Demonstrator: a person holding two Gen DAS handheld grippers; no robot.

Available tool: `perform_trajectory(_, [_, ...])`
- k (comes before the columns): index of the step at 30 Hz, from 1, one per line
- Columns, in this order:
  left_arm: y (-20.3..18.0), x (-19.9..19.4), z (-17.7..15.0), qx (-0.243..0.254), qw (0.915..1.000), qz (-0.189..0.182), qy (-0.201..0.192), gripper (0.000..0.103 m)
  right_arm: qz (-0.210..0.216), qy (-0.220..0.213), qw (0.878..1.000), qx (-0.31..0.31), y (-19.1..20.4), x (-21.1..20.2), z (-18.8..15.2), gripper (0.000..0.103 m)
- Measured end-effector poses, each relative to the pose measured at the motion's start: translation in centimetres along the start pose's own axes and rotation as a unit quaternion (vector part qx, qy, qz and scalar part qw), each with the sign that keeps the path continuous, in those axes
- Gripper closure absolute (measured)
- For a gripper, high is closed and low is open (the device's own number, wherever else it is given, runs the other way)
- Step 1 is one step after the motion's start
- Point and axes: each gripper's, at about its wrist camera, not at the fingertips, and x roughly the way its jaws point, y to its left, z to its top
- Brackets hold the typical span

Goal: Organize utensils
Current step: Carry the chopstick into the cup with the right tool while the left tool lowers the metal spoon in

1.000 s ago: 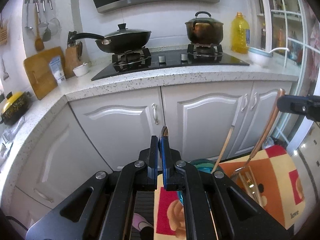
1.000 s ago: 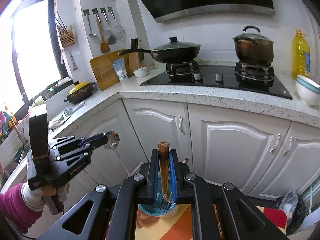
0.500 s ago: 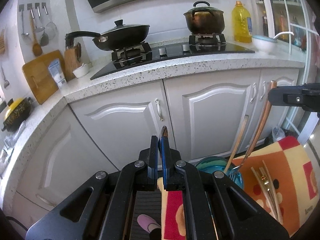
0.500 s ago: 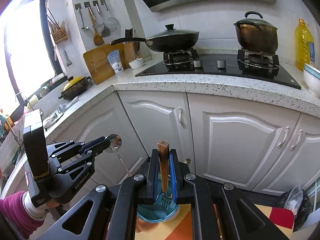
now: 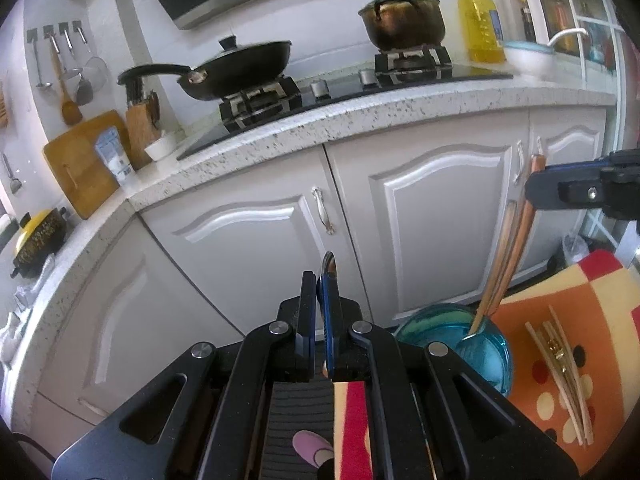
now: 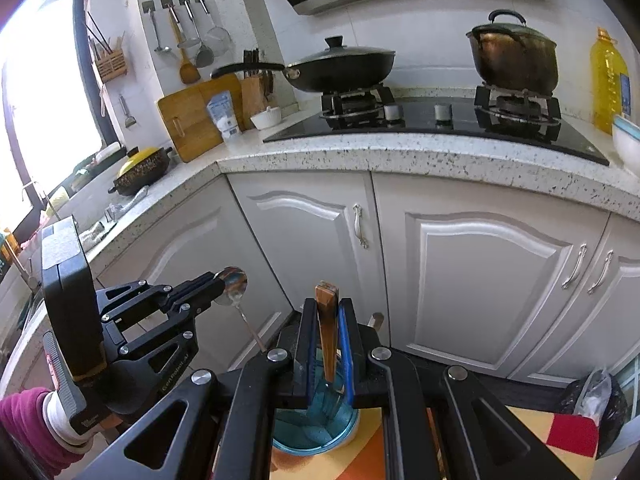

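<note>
My left gripper (image 5: 320,280) is shut on a metal spoon (image 5: 329,263), whose bowl pokes up between the pads. In the right wrist view the left gripper (image 6: 216,282) grips the spoon (image 6: 234,282) at the bowl, with the thin handle hanging down. The right gripper (image 6: 326,308) is shut on a wooden-handled fork (image 6: 326,320). Its tines reach down into a blue glass cup (image 6: 316,428). In the left wrist view the right gripper (image 5: 534,192) holds the fork (image 5: 520,240) above the cup (image 5: 452,344), next to a second wooden handle (image 5: 498,264) standing in it.
The cup stands on a red, orange and cream mat (image 5: 568,292). Chopsticks (image 5: 560,372) lie on the mat to the right of the cup. White cabinet doors (image 6: 480,280) and a speckled counter (image 6: 400,160) with a stove rise behind. A person's pink sleeve (image 6: 20,420) is at the lower left.
Both grippers have come down, and the counter now sits higher in both views. The fork has sunk lower into the blue cup. The spoon stays gripped in the left gripper.
</note>
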Motion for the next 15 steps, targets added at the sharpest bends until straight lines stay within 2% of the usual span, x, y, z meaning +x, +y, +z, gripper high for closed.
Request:
perform_trajectory(6, [-1.2,1.5,-1.0,-0.005,0.9993,-0.022,0.03,0.101,0.005,0.025,1.0,0.011,-1.0,1.9,-1.3,0.093])
perform_trajectory(15, [-2.3,3.3,-2.1,-0.029,0.9973,-0.035,0.058,0.101,0.022,0.065,0.996,0.057,-3.2,5.0,-3.9,0.093])
